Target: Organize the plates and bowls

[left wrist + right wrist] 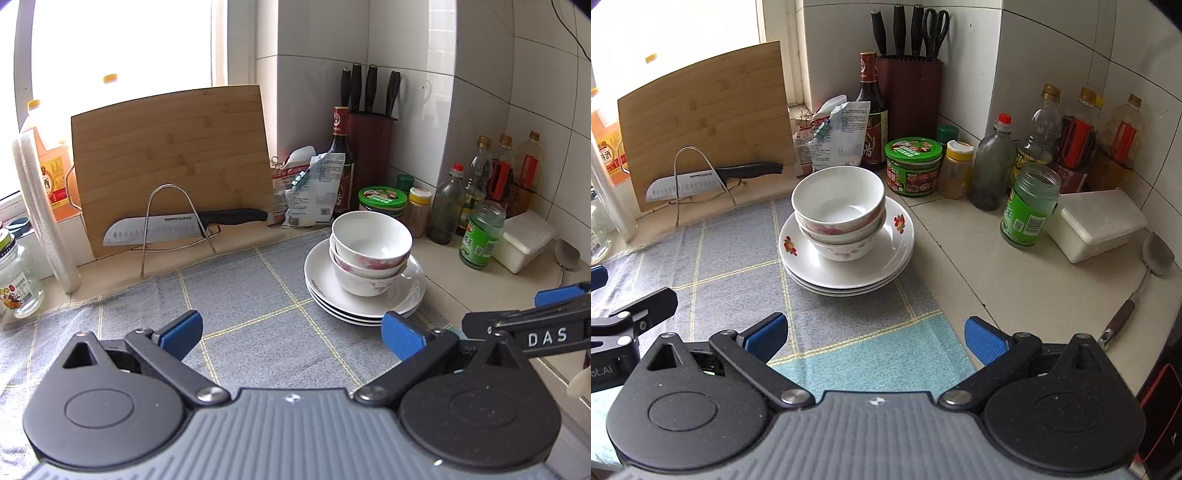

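Three white bowls with red flower prints are nested in a stack (370,254) (839,212). The bowl stack stands on a stack of three white plates (325,288) (886,258) at the right edge of a grey checked cloth (240,295) (720,258). My left gripper (291,332) is open and empty, low over the cloth, short of the plates and to their left. My right gripper (875,334) is open and empty, in front of the plates. The right gripper also shows at the right edge of the left wrist view (535,328).
A bamboo cutting board (173,162) leans behind a wire rack with a knife (177,229). Sauce bottles, jars (1030,206), a knife block (910,92) and a white lidded box (1097,221) crowd the back corner. A spatula (1145,273) lies on the counter at right.
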